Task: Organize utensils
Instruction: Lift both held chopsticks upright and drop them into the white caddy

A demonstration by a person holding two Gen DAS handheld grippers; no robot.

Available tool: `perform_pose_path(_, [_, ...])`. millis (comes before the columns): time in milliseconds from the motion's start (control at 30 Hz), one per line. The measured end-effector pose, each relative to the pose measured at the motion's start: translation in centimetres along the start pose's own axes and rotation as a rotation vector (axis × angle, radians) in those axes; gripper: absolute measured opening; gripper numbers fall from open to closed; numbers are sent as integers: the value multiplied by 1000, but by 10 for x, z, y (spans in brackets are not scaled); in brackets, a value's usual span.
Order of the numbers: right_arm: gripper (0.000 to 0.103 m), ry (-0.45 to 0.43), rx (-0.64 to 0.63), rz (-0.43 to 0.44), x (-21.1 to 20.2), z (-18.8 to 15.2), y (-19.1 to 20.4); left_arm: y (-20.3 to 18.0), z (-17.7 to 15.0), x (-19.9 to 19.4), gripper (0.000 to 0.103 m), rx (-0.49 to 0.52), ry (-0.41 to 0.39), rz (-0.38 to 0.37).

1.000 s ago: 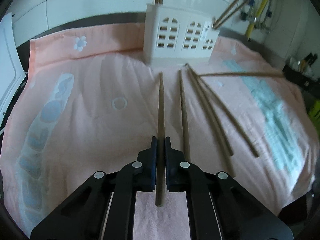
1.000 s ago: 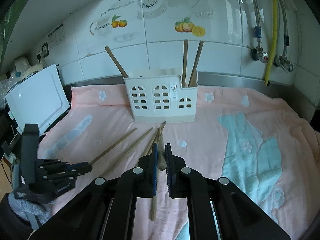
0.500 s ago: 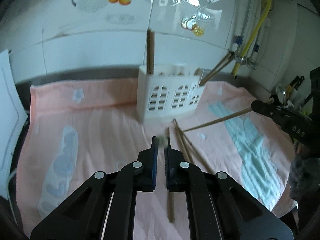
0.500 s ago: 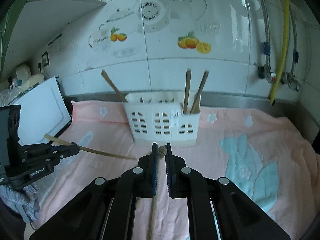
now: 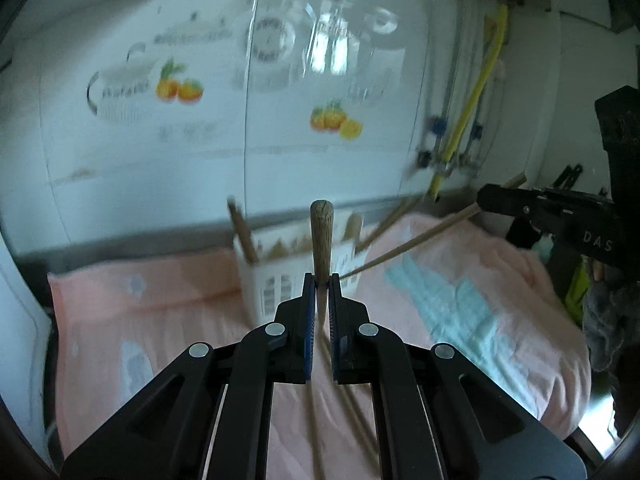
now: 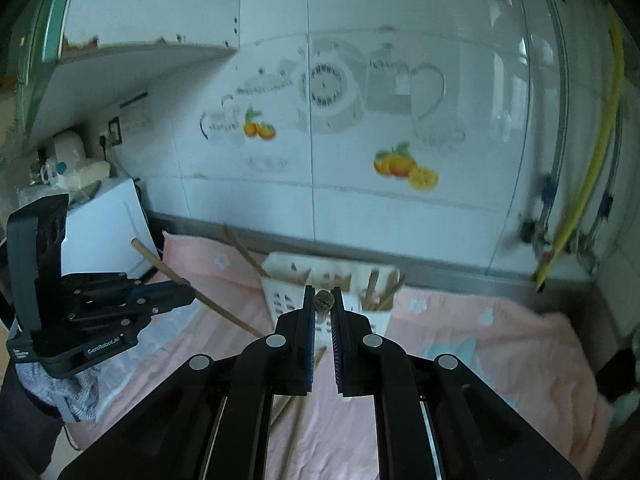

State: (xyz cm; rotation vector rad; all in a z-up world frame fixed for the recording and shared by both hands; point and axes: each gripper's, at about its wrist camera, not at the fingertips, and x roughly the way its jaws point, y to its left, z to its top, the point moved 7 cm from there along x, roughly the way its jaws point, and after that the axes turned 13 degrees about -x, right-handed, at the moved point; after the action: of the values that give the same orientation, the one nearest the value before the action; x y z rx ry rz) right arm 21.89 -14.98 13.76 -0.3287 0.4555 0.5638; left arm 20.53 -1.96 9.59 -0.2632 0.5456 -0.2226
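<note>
My left gripper (image 5: 321, 280) is clamped on a chopstick (image 5: 321, 236), raised above the pink towel (image 5: 160, 300). My right gripper (image 6: 322, 294) pinches another chopstick (image 6: 324, 301). The white holder (image 6: 280, 300) stands ahead of both; loose chopsticks (image 5: 356, 420) lie below.

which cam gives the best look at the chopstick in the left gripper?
Right wrist: it shows the left gripper holding its chopstick side-on, along its length. Left wrist sees that chopstick nearly end-on between the fingers, foreshortened.
</note>
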Motion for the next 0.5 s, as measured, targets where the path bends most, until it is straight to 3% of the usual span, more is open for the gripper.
perform_pose_path(200, [7, -30, -13, -45, -10, 33, -19, -11, 45, -11, 5, 17, -80, 2])
perform_pose_path(500, [7, 83, -11, -92, 28, 38, -47, 2, 73, 17, 5, 33, -85, 89])
